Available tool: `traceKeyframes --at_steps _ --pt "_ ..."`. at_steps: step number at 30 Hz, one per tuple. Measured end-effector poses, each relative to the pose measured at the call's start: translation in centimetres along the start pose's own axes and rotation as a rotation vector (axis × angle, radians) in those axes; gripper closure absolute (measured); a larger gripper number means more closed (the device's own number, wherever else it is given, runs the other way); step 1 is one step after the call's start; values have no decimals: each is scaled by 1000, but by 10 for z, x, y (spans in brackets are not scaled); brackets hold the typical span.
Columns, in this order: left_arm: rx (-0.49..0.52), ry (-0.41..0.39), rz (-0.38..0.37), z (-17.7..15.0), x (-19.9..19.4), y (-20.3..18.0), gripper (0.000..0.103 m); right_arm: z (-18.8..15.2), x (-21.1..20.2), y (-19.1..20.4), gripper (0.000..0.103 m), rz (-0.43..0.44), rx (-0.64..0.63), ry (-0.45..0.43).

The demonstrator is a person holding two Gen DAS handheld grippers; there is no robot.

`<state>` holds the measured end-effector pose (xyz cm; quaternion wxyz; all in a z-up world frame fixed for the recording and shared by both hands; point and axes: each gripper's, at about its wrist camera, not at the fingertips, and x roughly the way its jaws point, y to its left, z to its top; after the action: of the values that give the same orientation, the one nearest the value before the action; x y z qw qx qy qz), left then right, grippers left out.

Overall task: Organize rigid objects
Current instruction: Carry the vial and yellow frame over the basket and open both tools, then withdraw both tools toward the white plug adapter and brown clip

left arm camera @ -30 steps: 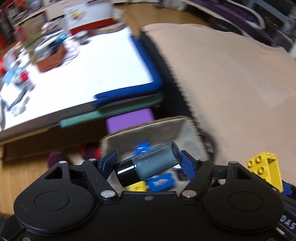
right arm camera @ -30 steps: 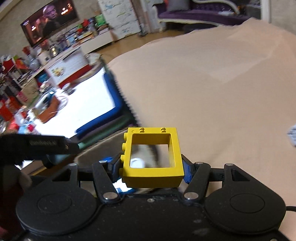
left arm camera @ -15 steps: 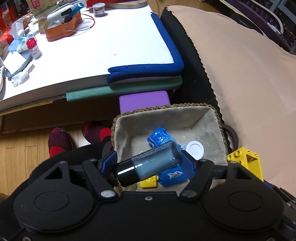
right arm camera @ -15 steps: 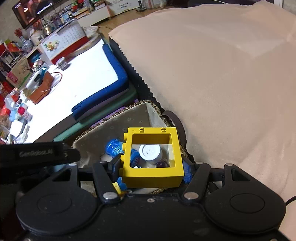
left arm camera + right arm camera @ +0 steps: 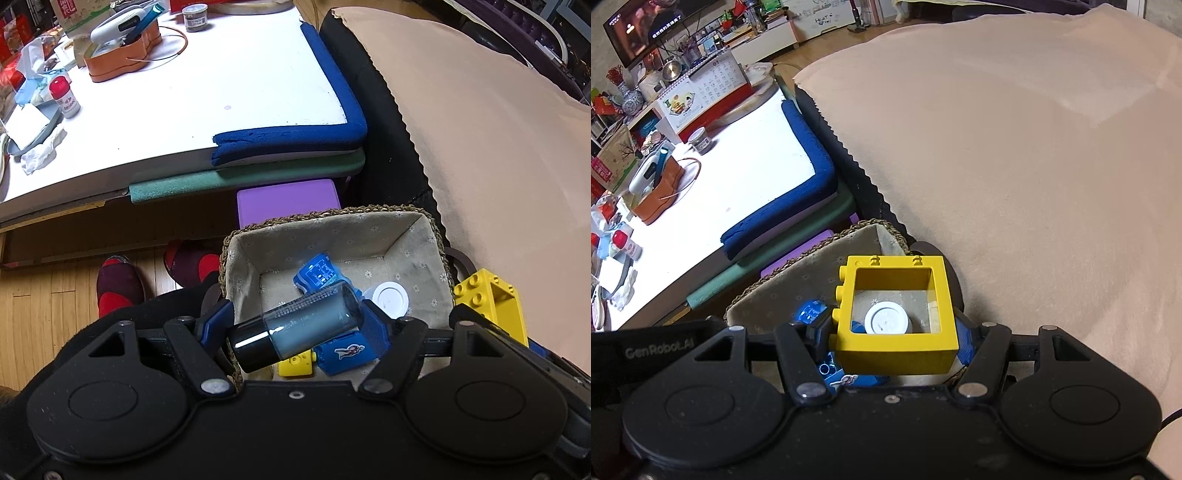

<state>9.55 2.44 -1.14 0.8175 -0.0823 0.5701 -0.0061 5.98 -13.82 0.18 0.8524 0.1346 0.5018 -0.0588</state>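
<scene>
My left gripper [image 5: 299, 326] is shut on a grey cylinder with a black cap [image 5: 295, 328], held tilted over the near left part of a woven, cloth-lined basket [image 5: 332, 229]. My right gripper [image 5: 895, 332] is shut on a hollow yellow frame brick [image 5: 895, 354], held above the basket [image 5: 812, 266]; the brick also shows in the left wrist view [image 5: 491, 306] at the basket's right rim. Inside the basket lie blue toy blocks [image 5: 317, 271], a white round lid [image 5: 389, 297] and a small yellow brick [image 5: 295, 363].
A beige blanket [image 5: 1034, 166] covers the bed right of the basket. A white low table [image 5: 184, 92] with blue and green foam edging stands beyond, holding an orange case [image 5: 122, 59] and small bottles. A purple block [image 5: 288, 199] sits behind the basket. Red slippers [image 5: 118, 284] lie on the wooden floor.
Both grippers have tipped down and moved over the basket, which now lies in full view below them. Each still holds the same object.
</scene>
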Motion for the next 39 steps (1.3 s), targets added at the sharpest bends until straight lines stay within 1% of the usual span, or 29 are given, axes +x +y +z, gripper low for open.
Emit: traceKeyframes --at_steps 1,2,3,4,8,19,25,30,39 --pt "4 -2 -1 0 -1 0 34 0 1 -1 41 2 4 0" --pt "7 -5 -1 0 -1 -1 33 0 1 -1 38 1 6 -4" --pt "10 -8 -2 0 -2 -2 27 0 2 -1 35 -1 5 -6" --pt "13 -12 -2 0 -3 -2 26 0 2 -1 35 -4 5 -8" --pt "19 -16 8 -2 -3 -3 26 -3 1 0 35 -16 -4 -12" --pt "25 3 -2 -5 -2 -2 25 -9 -2 -6 35 -37 -8 -7" --pt "42 -27 2 -13 -10 -4 25 -14 -5 -10 34 -40 -5 -10" --pt "43 -29 -25 -20 -13 -4 25 -19 -10 -14 34 -49 -4 -20" --pt "74 -55 -45 -35 -19 -13 25 -29 -23 -31 33 -69 3 -50"
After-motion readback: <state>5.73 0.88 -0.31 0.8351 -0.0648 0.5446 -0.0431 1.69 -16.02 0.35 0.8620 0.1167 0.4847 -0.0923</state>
